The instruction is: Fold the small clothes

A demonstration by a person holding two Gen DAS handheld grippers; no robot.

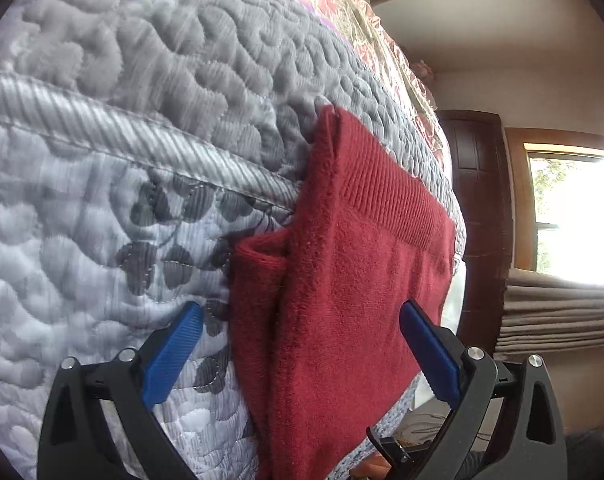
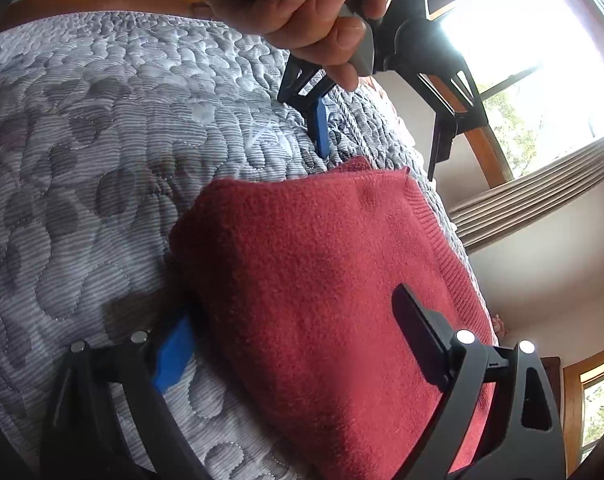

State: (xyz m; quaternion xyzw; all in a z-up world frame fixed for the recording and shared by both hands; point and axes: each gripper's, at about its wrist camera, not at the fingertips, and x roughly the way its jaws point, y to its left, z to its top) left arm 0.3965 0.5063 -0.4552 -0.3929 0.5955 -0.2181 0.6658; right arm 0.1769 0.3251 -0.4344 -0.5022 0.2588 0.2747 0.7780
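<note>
A dark red knit garment (image 1: 341, 264) lies folded on the grey quilted mattress (image 1: 142, 80), with a ribbed band along one edge. My left gripper (image 1: 302, 316) is open, its blue pads (image 1: 174, 352) wide apart on either side of the garment's near end. In the right wrist view the same garment (image 2: 321, 280) fills the middle. My right gripper (image 2: 298, 332) is open too and straddles the garment's near edge. A hand (image 2: 302, 8) holds the left gripper (image 2: 381, 148) at the garment's far end, one blue pad (image 2: 321, 132) down on the quilt.
The mattress side with its piped seam (image 1: 122, 140) drops away at the left. A floral cloth (image 1: 341, 8) lies along the far edge. A dark wooden door (image 1: 477, 200), a bright window (image 2: 521, 80) and folded blinds (image 1: 561, 320) stand beyond the bed.
</note>
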